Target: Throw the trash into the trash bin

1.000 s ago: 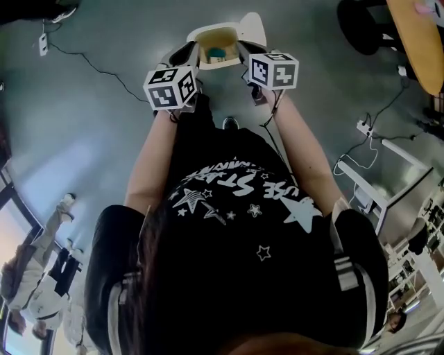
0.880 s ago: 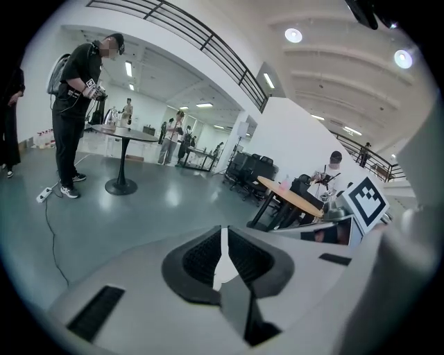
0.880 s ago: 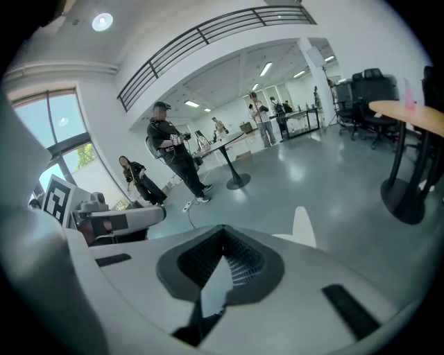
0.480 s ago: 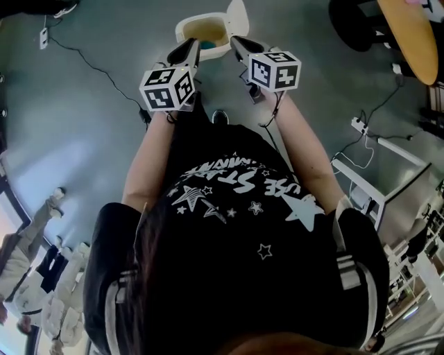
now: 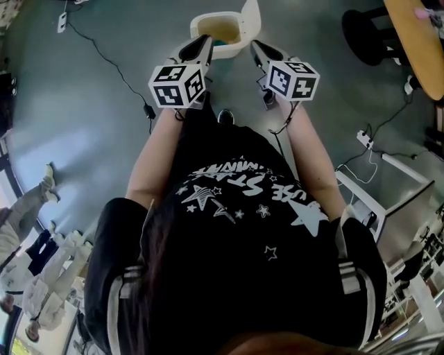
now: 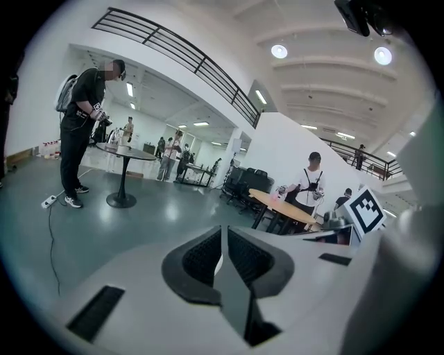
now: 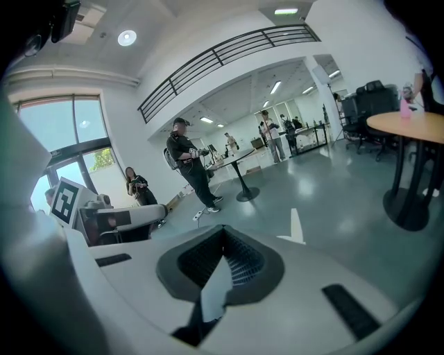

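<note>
- Your left claw [image 5: 202, 44] and right claw [image 5: 259, 48] hang just short of the white trash bin [image 5: 208, 21]. One is at each side of its near rim. A second ago they crowded right over its mouth.
- Both have come up and back toward your body. The bin now lies a little farther ahead on the grey floor [image 5: 90, 104], with its lid [image 5: 250, 15] tipped open at the far side.
- In the left gripper view, the left claw [image 6: 222, 243] is pinched narrow. Its ribbed pads are together, with nothing between them.
- In the right gripper view, the right claw [image 7: 223, 246] is likewise closed tight and empty.
- Both gripper views look out across the hall, with people standing in it, rather than down into the bin. That fits a lift away from it.
- The trash is in the bin: a teal piece [image 5: 222, 45] shows low in its mouth, apart from both claws.
- With both claws empty and the teal piece inside, the throw looks made. You seem to be in the withdrawal, with little left of the task beyond clearing away from the still-open bin.
</note>
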A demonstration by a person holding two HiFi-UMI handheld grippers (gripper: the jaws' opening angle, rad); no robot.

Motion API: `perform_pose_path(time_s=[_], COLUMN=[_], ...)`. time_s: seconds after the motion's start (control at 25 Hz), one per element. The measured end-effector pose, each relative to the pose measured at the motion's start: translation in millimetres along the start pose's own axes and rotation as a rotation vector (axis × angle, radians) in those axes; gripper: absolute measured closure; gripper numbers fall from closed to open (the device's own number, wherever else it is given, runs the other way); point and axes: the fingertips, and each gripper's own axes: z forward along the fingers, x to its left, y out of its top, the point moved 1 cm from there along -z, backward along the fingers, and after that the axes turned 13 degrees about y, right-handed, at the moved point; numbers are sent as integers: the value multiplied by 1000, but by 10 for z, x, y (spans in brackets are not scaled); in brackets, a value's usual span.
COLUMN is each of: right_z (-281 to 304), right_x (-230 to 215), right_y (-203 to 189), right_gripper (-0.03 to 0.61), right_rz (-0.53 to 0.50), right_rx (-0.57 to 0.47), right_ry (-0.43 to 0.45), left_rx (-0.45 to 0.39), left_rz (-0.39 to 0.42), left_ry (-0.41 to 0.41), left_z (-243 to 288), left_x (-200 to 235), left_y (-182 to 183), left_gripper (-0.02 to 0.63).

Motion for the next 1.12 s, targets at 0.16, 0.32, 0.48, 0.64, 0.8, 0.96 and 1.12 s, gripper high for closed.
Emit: perform_pose_path(time_s=[0.16, 0.32, 0.48, 0.64, 0.8, 0.96, 1.12], right_z=[-41, -88, -101, -82, -68, -48, -10], right_x=[29, 98, 140, 135, 117, 175, 231], right_y=[3, 9, 17, 25, 29, 67, 101], right_gripper=[572, 572, 572, 572, 572, 572, 572], right_rz=[-9, -32, -34, -29, -23, -28, -43], right_rx=[-15, -23, -30, -33, -40, -48, -48], right_ry=[-5, 0, -1, -7, -14, -11, -19], left_rx=[-4, -4, 0, 3, -1, -7, -9], left_rz=[6, 5, 4, -5, -10, -16, -22], left_ry=[-6, -12, -23, -30, -38, -34, -33], left_z=[-45, -100, -121, -107, -122, -199, -278], left_x=[-28, -76, -89, -56, -39, 2, 58], left_y=[2, -27, -39, -30, -20, 12, 24], left_gripper=[571, 571, 571, 571, 571, 571, 571])
